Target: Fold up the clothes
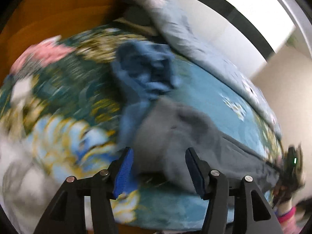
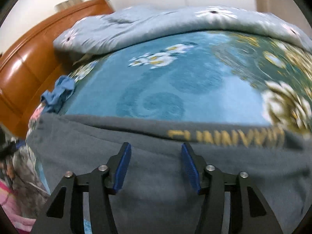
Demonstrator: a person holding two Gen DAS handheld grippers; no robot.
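Note:
A grey garment lies spread along the near edge of the bed, with a raised fold at its left end. My left gripper stands open just over that fold, and the blue pads do not press on the cloth. In the right wrist view the same grey garment shows blurred yellow lettering. My right gripper hangs open above the cloth with nothing held. A crumpled blue garment lies further back on the bed, and appears at the left as the blue garment.
The bed carries a blue floral bedspread and a bunched pale blue quilt along its far side. An orange wooden headboard stands at the left. A pink sleeve shows at the lower right edge.

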